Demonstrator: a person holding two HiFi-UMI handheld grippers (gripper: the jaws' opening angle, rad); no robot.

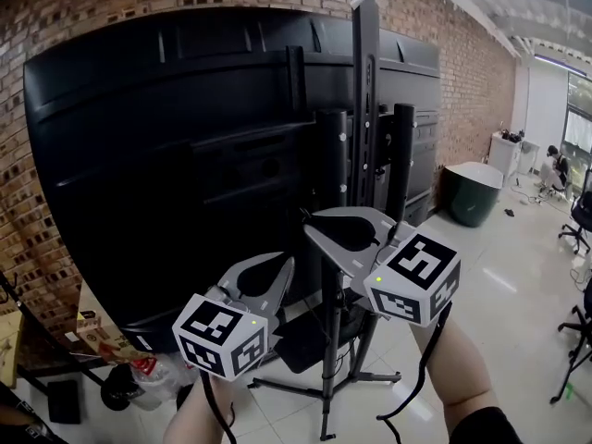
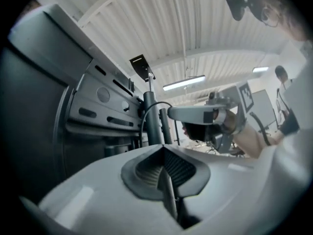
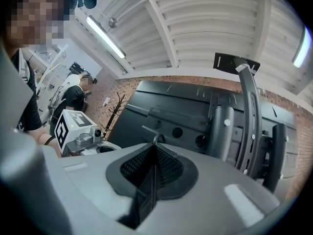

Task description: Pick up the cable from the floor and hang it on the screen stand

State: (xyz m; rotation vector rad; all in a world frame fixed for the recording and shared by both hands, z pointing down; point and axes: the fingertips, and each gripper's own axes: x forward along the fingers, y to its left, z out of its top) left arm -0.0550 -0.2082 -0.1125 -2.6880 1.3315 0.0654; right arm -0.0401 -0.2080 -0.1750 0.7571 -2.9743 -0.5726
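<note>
The back of a big black screen (image 1: pixel 185 146) fills the head view, carried on a black stand (image 1: pixel 363 109) with upright poles. My right gripper (image 1: pixel 311 222) reaches toward the stand's poles and is shut on a thin black cable (image 2: pixel 155 104). In the left gripper view the cable arcs from the stand's pole (image 2: pixel 151 121) to the right gripper's tip (image 2: pixel 172 113). A small loop of cable (image 3: pixel 156 139) shows at the jaw tips in the right gripper view. My left gripper (image 1: pixel 289 265) hangs lower left, shut, with nothing between its jaws (image 2: pixel 164 150).
The stand's legs (image 1: pixel 324 391) spread over the pale floor below my hands. Bags and clutter (image 1: pixel 129 363) lie at the lower left by the brick wall. A dark round tub (image 1: pixel 474 191), office chairs (image 1: pixel 581 220) and a person (image 1: pixel 558 166) are at the right.
</note>
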